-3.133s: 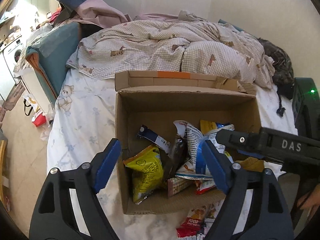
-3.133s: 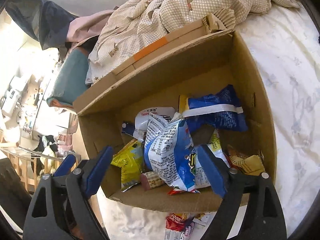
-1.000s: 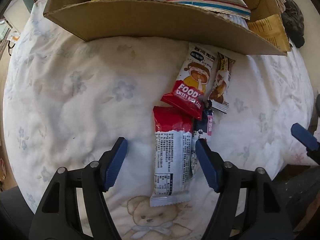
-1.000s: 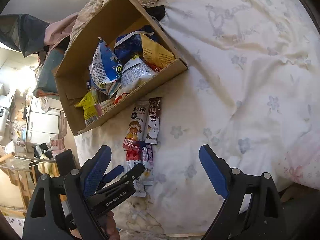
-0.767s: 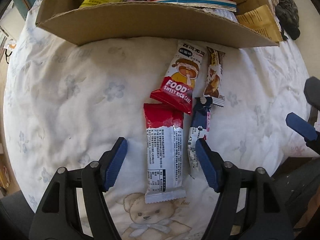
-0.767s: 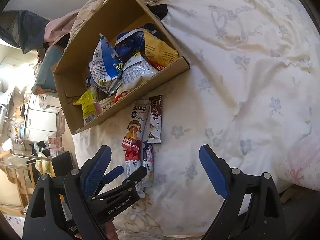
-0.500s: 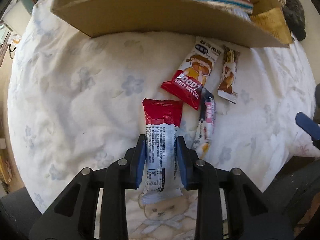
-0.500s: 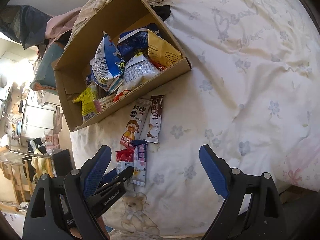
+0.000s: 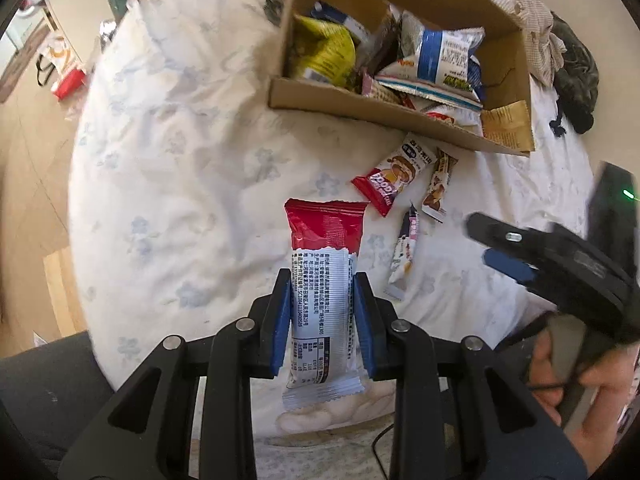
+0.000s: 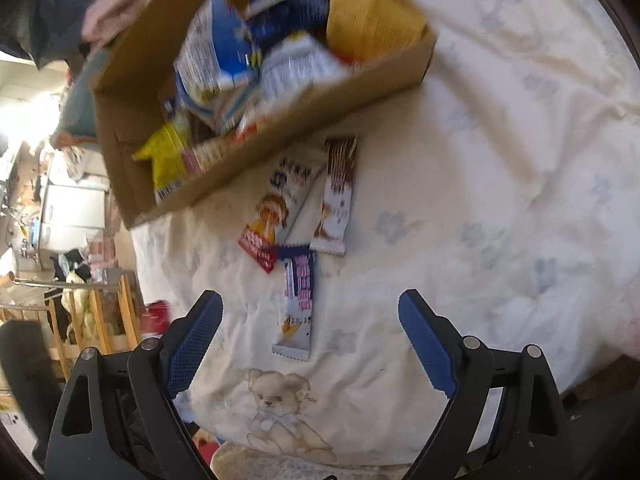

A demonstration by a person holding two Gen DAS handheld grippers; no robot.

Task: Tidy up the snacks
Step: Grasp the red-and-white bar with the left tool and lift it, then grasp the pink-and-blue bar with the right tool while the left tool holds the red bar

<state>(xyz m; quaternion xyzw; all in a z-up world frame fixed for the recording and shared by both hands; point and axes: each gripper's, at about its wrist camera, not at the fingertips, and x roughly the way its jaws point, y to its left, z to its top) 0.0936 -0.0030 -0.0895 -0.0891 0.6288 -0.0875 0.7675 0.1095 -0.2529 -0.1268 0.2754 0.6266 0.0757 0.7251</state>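
Since the earlier frame, the red-and-white snack packet (image 9: 324,284) has been pinched by the left hand-held gripper (image 9: 323,316), whose jaws have just been closing, and is lifted off the bed (image 9: 168,168). Its long axis runs along the fingers, red end pointed at the cardboard box (image 9: 400,110). The right hand-held gripper (image 10: 310,344) is spread above the purple bar (image 10: 298,300).

red-and-white snack bar (image 9: 325,280) clamped upright between left gripper's fingers (image 9: 281,320); 3 packets (image 10: 298,216) flat beyond right gripper's fingers (image 10: 196,340).

Bedroom: teddy-print bed sheet (image 10: 460,168)
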